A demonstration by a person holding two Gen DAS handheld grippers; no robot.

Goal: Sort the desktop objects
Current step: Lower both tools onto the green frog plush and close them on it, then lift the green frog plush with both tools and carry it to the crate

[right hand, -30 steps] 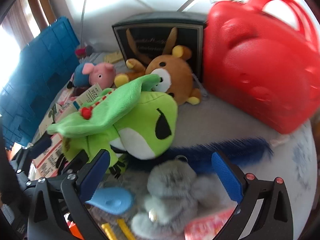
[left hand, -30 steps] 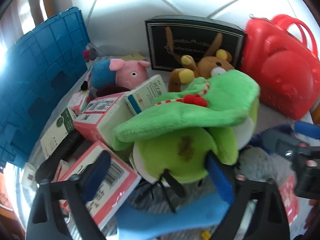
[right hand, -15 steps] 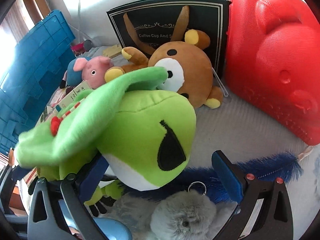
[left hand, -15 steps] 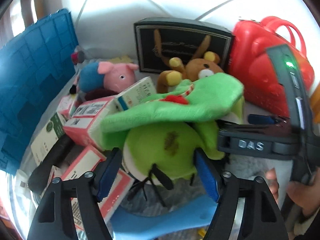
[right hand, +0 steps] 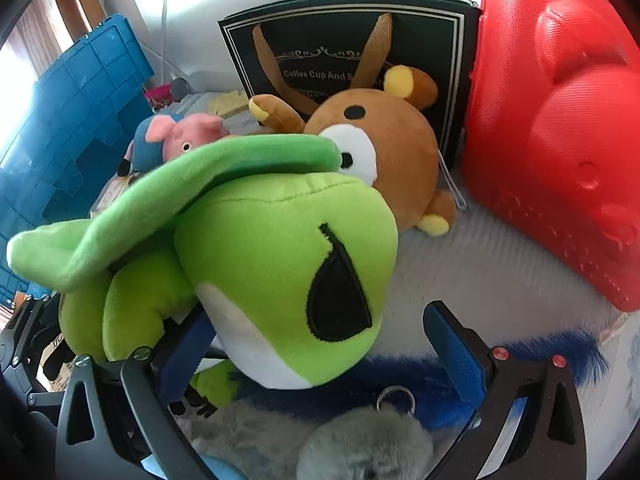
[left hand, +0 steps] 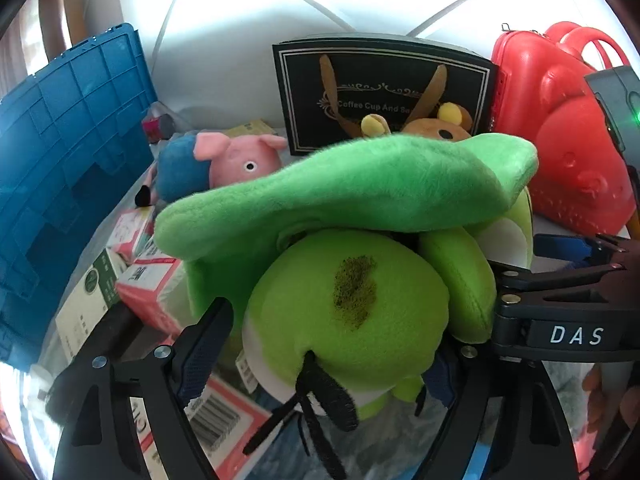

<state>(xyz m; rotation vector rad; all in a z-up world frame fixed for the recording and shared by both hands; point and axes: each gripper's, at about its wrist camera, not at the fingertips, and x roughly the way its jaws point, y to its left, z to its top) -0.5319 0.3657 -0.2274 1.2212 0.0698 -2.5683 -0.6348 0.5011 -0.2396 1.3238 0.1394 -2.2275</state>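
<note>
While L claw point(left hand: 332, 344) pinches green frog plush point(left hand: 352, 292), R claw point(right hand: 320, 356) stays spread.

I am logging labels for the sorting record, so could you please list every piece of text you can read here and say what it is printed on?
"Coffee Cup And S..." on the black gift box; the rest is hidden behind the brown bear plush.
"DAS" on the right gripper body, seen in the left wrist view.
Print and barcode on the red and white cartons: too small and blurred to read.
</note>
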